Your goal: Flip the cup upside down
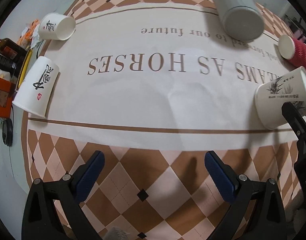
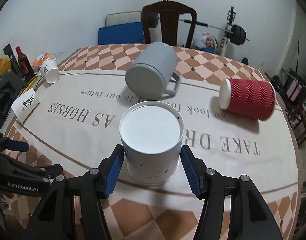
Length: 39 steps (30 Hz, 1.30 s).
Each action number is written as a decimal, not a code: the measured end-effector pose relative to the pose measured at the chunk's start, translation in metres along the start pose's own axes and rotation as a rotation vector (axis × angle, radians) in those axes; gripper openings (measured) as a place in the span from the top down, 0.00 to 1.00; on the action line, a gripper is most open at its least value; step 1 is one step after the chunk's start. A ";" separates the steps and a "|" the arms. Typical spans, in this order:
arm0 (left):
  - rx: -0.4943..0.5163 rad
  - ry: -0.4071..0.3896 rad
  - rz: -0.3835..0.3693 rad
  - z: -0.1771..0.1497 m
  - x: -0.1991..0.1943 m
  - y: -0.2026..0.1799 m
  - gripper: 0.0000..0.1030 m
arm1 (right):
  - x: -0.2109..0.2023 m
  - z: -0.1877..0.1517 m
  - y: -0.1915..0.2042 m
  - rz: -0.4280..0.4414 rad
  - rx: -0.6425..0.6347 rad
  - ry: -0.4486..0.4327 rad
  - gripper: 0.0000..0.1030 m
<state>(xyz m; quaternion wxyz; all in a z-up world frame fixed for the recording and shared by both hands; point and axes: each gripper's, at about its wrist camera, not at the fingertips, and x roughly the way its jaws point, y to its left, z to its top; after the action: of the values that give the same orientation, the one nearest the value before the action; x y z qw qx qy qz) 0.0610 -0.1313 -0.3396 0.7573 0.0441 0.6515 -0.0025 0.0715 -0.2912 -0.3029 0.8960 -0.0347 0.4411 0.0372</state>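
Observation:
A white paper cup with a black plant drawing [image 2: 152, 142] stands upside down on the tablecloth, base up. My right gripper [image 2: 152, 170] straddles it with a blue pad close on each side; the pads do not clearly press it. The same cup shows at the right edge of the left wrist view [image 1: 282, 100], with a right gripper finger [image 1: 296, 124] beside it. My left gripper [image 1: 153, 172] is open and empty over the checkered border near the table's front edge.
A grey mug [image 2: 152, 71] lies on its side behind the cup, and a red ribbed cup [image 2: 248, 100] lies at the right. Two white cups with black calligraphy [image 1: 38, 86] [image 1: 57, 27] lie on their sides at the left. Bottles and boxes [image 2: 19, 62] crowd the left edge. A chair [image 2: 169, 24] stands behind.

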 end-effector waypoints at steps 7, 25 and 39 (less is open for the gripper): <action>0.014 -0.104 -0.012 -0.018 -0.055 -0.013 0.01 | -0.057 -0.001 -0.006 -0.058 0.096 0.010 0.10; 0.058 -0.368 -0.083 -0.064 -0.237 0.013 0.00 | -0.260 0.013 -0.014 -0.303 0.240 0.063 0.02; 0.071 -0.454 -0.096 -0.095 -0.335 0.015 0.00 | -0.385 0.030 -0.001 -0.281 0.271 0.027 0.02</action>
<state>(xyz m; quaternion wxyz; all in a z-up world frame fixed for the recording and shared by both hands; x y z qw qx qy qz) -0.0821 -0.1276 -0.0214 0.8815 0.0380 0.4652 -0.0713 -0.1391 -0.3032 0.0208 0.8830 0.0243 0.4447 -0.1484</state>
